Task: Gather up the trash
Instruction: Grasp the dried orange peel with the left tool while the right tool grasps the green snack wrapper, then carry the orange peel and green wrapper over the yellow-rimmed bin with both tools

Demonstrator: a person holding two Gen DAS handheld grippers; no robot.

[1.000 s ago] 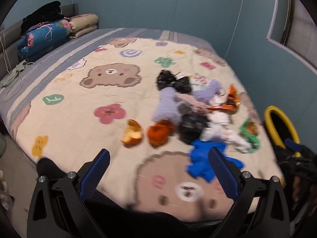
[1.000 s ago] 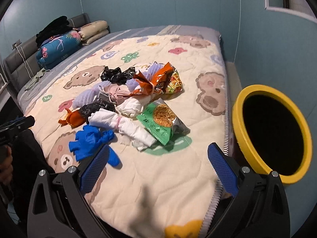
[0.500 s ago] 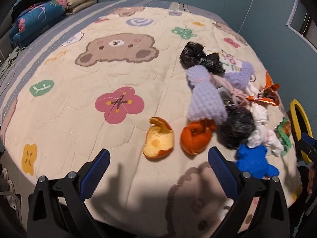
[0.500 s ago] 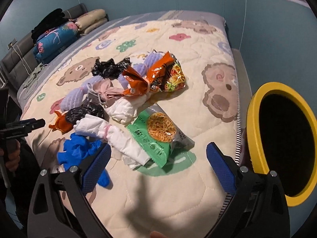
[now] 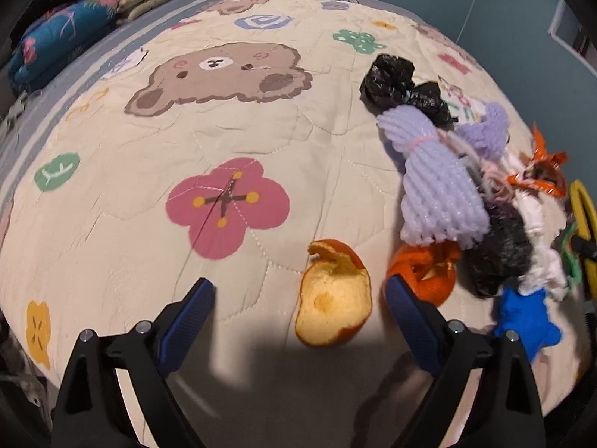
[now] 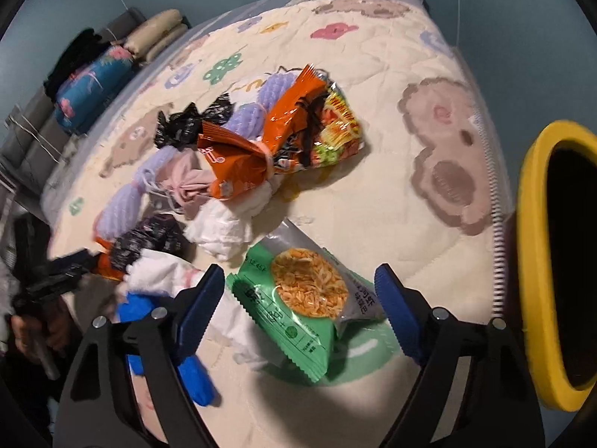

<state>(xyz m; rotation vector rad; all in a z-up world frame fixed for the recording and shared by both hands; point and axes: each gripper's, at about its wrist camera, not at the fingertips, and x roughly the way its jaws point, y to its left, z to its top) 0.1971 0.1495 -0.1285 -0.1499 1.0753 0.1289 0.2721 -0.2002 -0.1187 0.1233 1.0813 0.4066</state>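
A pile of trash lies on a cartoon-print bed quilt (image 5: pixel 224 119). In the left wrist view my left gripper (image 5: pixel 298 304) is open just above an orange peel piece (image 5: pixel 334 296), with a second peel (image 5: pixel 425 272), purple foam net (image 5: pixel 440 190), black bags (image 5: pixel 395 78) and a blue glove (image 5: pixel 522 317) to the right. In the right wrist view my right gripper (image 6: pixel 298 298) is open over a green snack packet (image 6: pixel 302 302). Orange wrappers (image 6: pixel 261 142), white tissue (image 6: pixel 220 227) and the glove (image 6: pixel 186 366) lie beyond and left. A yellow-rimmed bin (image 6: pixel 537 261) stands at the right.
Pillows and a folded blue floral blanket (image 5: pixel 63 37) lie at the head of the bed. A blue-grey wall runs behind and to the right. The bed's zipped edge (image 6: pixel 498 246) is beside the bin. The left gripper and hand (image 6: pixel 44 291) show at the left of the right wrist view.
Both grippers have moved forward and down toward the bed. The left one closed in on the orange peel, the right one on the green snack packet. Both stay open.
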